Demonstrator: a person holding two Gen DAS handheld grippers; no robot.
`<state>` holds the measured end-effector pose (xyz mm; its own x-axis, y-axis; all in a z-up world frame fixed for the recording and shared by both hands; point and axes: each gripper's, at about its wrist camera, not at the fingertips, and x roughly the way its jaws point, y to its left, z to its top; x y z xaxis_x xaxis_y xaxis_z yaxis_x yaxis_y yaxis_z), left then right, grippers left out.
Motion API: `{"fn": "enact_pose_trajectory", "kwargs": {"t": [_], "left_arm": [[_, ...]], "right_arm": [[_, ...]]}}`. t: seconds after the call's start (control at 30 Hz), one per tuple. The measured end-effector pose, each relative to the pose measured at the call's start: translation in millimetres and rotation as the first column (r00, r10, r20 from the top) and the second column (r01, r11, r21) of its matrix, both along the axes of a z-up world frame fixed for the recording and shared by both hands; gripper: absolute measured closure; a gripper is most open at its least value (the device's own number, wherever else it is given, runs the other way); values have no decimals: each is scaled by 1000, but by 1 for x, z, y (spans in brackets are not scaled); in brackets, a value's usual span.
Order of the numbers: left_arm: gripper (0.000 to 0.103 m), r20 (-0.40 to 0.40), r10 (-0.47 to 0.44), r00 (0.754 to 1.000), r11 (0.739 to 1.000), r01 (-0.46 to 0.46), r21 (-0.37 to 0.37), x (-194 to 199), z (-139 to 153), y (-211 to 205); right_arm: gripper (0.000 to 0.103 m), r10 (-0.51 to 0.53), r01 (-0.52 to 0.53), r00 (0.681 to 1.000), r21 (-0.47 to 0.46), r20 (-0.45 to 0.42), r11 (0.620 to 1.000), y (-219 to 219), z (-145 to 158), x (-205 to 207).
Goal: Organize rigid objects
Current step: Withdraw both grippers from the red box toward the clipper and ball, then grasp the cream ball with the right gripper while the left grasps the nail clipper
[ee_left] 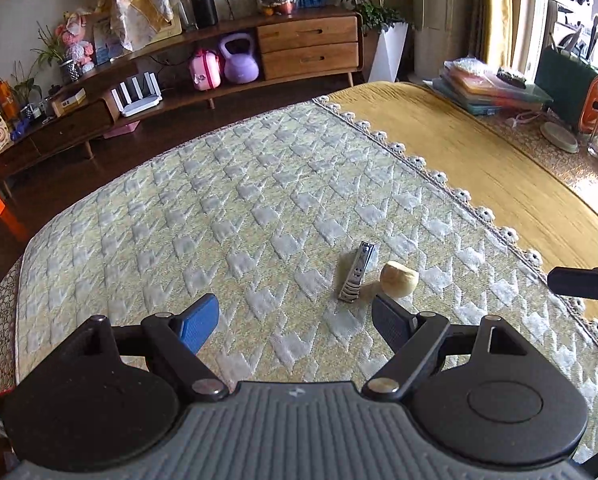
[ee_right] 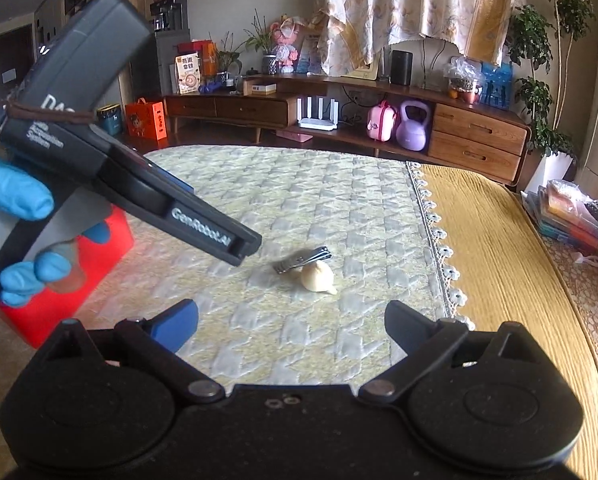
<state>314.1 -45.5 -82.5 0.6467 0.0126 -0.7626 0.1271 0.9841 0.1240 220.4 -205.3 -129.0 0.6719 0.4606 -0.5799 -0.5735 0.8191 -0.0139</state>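
- the left gripper [ee_left: 295, 320] is hanging over the quilted cover [ee_left: 219, 208] with its jaws spread wide and empty, probably lining up on the nail clipper [ee_left: 355, 274].
- the right gripper [ee_right: 291, 326] is also gaping with nothing between its jaws.
- the clipper is lying near the cover's middle, touching a pale garlic clove [ee_left: 399, 279].
- a wooden cabinet [ee_right: 475, 142] is standing behind, across the dark floor.

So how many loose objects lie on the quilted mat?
2: a metal nail clipper near the mat's middle, and a pale garlic clove right beside it. None seems hidden.
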Motion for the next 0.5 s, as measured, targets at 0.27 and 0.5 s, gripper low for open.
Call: {"fn": "enact_pose_trajectory", "kwargs": {"t": [0.27,0.5], "left_arm": [[19,-32,-19,999,1000,20,12,32,-31,-11],[19,-37,-34,999,999,34,16,50,-44,-16]], "right_arm": [[14,32,-32,999,-31,-5,999,5,-17,31],[32,20,-21,1000,-41,-24,999,8,-34,52]]}}
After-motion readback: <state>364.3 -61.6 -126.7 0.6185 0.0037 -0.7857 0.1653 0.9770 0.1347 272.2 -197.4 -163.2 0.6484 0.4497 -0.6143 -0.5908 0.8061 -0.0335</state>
